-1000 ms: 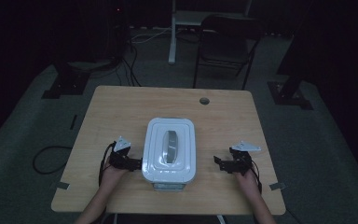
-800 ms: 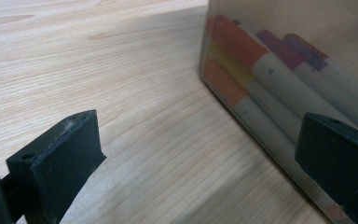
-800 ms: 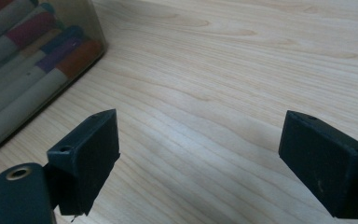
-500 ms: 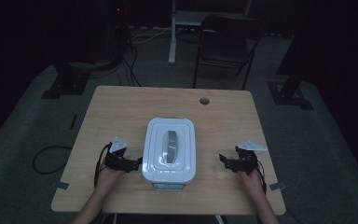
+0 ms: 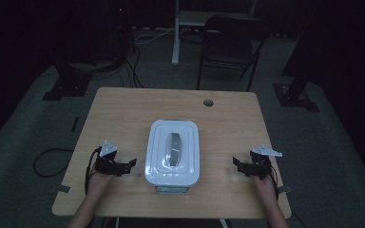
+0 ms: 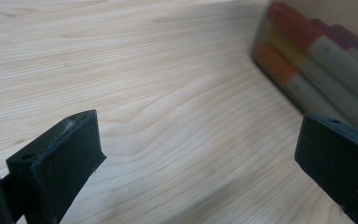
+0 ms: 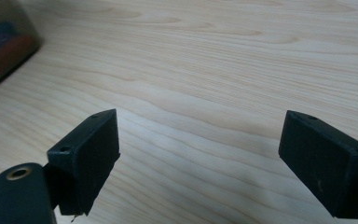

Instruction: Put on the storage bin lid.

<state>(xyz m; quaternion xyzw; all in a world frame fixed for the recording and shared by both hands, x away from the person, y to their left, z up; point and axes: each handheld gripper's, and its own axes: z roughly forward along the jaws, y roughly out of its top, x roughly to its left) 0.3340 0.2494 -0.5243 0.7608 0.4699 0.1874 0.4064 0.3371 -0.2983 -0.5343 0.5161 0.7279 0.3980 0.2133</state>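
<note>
Lidded box (image 5: 172,154) between left gripper (image 5: 131,164) and right gripper (image 5: 236,165); both jaws spread, empty.

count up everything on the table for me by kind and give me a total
Lidded white box: 1
Claws: 2, the left claw and the right claw, both open on the table
Total: 3
Markers show through the box wall in the left gripper view; their number cannot be told.
</note>
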